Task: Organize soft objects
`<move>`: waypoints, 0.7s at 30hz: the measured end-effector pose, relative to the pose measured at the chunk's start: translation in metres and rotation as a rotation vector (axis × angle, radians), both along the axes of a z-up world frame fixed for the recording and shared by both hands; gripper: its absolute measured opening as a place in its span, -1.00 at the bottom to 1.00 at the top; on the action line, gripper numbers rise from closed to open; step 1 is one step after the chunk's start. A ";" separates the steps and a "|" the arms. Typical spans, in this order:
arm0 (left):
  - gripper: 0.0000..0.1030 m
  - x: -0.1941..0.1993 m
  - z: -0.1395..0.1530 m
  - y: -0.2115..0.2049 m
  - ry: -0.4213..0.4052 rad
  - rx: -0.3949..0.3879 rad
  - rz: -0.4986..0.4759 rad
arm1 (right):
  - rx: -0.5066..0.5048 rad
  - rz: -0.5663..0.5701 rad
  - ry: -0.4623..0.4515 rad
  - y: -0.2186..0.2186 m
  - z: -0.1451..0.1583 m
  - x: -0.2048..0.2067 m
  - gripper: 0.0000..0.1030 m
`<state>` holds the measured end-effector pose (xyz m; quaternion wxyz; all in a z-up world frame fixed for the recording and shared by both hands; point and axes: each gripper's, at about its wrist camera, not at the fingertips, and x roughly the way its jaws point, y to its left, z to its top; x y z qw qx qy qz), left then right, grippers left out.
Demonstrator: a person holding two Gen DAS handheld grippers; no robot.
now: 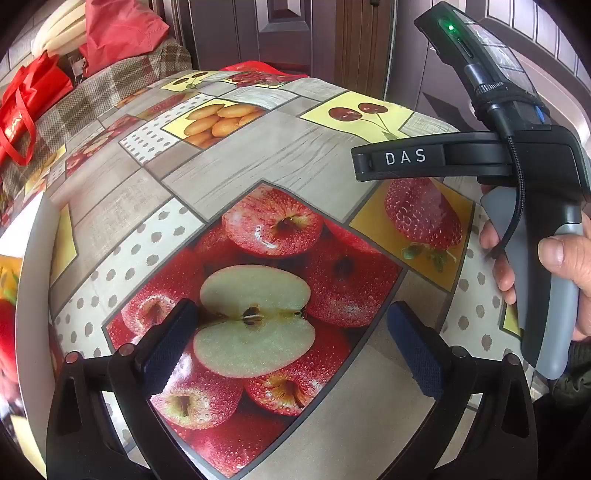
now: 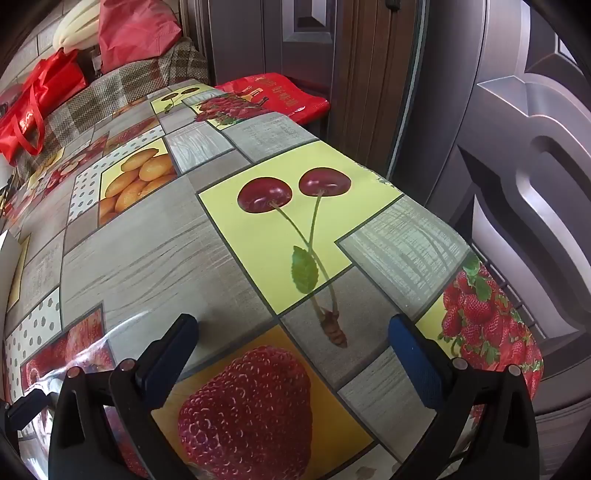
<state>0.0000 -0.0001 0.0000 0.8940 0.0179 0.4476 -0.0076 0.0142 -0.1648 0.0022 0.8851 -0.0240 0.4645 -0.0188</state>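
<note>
My left gripper (image 1: pixel 291 317) is open and empty, held just above the fruit-print tablecloth (image 1: pixel 258 155) over a printed cut apple. My right gripper (image 2: pixel 291 332) is open and empty too, above a printed strawberry and cherries on the same tablecloth (image 2: pixel 147 251). The right gripper's black and grey handle (image 1: pixel 535 206), held by a hand, shows at the right of the left wrist view. Soft things lie far off at the back left: a red cushion (image 1: pixel 122 33) (image 2: pixel 136 33) and a checked cloth (image 1: pixel 92 99) (image 2: pixel 122 92). Neither gripper is near them.
A red bag with handles (image 1: pixel 26 110) (image 2: pixel 33 107) lies at the far left by a cream ribbed object (image 1: pixel 59 33) (image 2: pixel 77 26). A red printed bag (image 2: pixel 280 94) sits beyond the table's far end. A dark panelled door (image 2: pixel 517 184) stands close to the table's right edge.
</note>
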 end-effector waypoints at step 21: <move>0.99 0.000 0.000 0.000 -0.001 -0.001 0.000 | 0.001 0.021 0.001 0.004 0.000 0.000 1.00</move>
